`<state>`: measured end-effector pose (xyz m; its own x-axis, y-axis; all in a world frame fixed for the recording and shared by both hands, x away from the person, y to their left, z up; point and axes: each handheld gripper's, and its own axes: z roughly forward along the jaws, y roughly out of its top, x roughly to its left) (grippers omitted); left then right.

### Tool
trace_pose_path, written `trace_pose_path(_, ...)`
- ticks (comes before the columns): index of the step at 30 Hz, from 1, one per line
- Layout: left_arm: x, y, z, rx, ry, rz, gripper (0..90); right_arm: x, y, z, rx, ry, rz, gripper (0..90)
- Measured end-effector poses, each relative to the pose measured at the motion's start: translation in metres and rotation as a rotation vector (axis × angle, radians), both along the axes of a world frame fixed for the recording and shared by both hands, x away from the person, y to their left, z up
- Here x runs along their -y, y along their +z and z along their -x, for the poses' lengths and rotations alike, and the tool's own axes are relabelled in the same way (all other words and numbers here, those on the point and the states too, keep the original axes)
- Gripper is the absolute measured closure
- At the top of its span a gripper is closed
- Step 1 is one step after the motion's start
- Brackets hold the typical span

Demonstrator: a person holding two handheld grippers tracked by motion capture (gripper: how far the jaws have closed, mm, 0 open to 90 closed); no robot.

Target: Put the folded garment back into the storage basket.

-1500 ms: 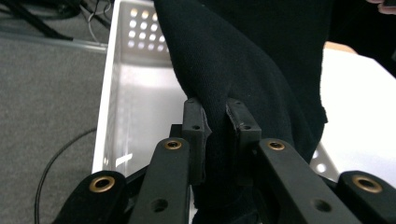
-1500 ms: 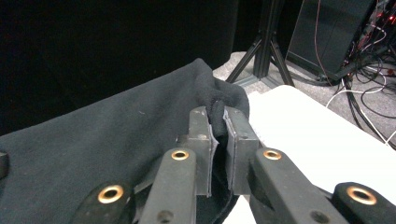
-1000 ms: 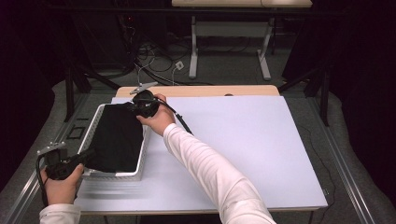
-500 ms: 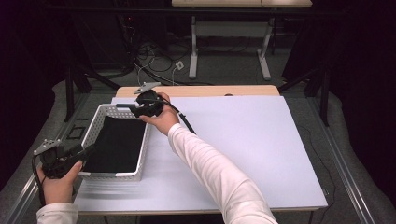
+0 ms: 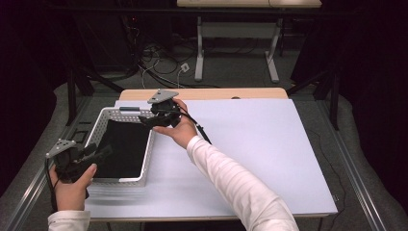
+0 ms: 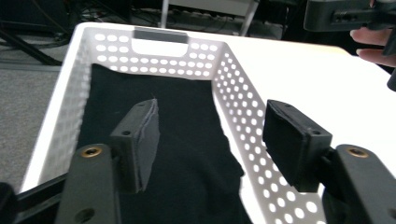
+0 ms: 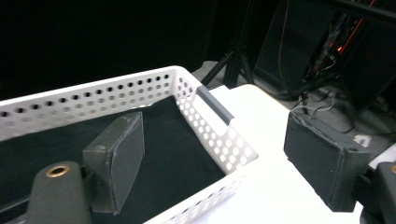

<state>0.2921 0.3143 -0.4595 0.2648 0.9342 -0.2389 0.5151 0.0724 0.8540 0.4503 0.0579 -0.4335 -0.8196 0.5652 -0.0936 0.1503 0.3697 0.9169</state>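
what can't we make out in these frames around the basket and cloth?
- High view: basket near wall, blurred and partly behind left claw.
- Left gripper view: black cloth near end, cut off by bottom edge and hidden by pads.
- Right gripper view: basket's far end, cut off at left edge; right claw open.

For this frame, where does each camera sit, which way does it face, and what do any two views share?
High view: above the person's side, looking forward and down at the table; both forearms, left tongs, right tongs.
Left gripper view: on the left tongs, looking along the white basket and black cloth.
Right gripper view: on the right tongs, facing the basket's handle end.
All share basket and cloth.
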Motion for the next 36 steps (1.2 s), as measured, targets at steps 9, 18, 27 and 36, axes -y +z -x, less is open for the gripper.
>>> trace_pose_path(9,0.037,0.003,-0.001,-0.015,-0.089,-0.024,21.4,0.031,0.001,0.019,-0.052,-0.035,-0.017,12.2)
trace_pose_path(18,0.063,0.000,-0.008,-0.023,-0.112,0.010,15.7,0.069,-0.003,0.040,-0.074,-0.045,-0.042,0.0)
trace_pose_path(27,0.092,0.000,-0.016,0.001,-0.206,0.004,4.5,0.116,-0.010,0.059,-0.080,-0.079,-0.059,0.0)
trace_pose_path(36,0.135,0.001,-0.025,0.034,-0.294,0.032,0.3,0.179,-0.022,0.089,-0.067,-0.152,-0.059,0.0)
